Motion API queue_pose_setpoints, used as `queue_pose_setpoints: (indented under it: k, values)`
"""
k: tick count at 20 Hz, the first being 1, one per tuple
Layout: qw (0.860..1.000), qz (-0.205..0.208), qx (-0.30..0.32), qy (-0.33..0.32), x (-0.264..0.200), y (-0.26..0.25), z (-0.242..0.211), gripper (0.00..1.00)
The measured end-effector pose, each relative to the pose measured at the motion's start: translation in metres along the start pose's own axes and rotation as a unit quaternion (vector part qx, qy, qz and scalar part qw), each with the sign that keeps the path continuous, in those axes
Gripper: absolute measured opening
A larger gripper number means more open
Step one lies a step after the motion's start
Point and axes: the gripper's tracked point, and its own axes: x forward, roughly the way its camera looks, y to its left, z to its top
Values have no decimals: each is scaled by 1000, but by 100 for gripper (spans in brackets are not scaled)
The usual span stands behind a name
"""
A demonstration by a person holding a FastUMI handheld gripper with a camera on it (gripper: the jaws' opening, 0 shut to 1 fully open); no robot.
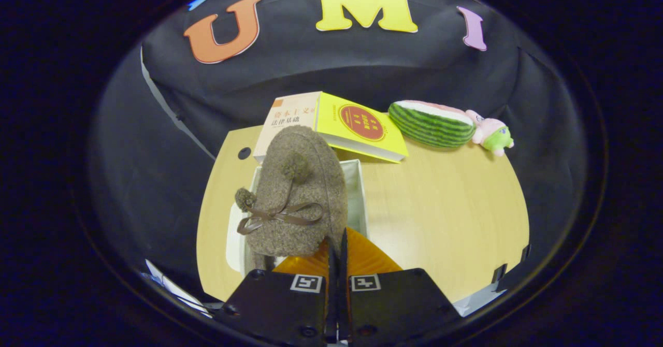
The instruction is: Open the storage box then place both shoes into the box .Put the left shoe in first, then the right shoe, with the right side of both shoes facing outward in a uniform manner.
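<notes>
1. While the gripper [336,243] is holding the brown fuzzy slipper [298,197] by its rim, the two fingers are pressing nearly together on that thin edge, leaving only a narrow slit between them.
2. The slipper, with its bow and two pom-poms, is hanging toe-forward just ahead of the fingers, over the open white storage box [357,191] on the wooden table [445,217].
3. The box is lying directly beneath the slipper, and most of its interior is hidden, so I cannot tell whether another shoe is already inside.
4. To do this step well, the holder should be lowering the slipper slowly, keeping it parallel with the box walls.
5. Beyond the box, a yellow book [357,127] and a watermelon plush [432,123] are lying well clear.
</notes>
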Motion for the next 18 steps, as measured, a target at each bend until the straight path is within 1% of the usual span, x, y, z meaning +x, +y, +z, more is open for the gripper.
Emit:
queue_pose_setpoints:
  k: [3,6,8,10,11,12,15,17,18]
  values:
    - [1000,8,10,11,19,0,-13,7]
    - [1000,14,21,-1,33,-2,-17,8]
    - [999,17,23,-15,38,-3,-18,9]
    - [999,31,24,-28,37,0,-17,16]
    - [999,28,27,-38,35,-2,-18,29]
    - [998,28,22,-54,30,-4,-10,37]
    - [994,-6,-3,-112,7,-20,10,65]
    - [987,-28,-19,-155,-15,-31,24,83]
    - [983,-32,-28,-177,-27,-34,31,83]
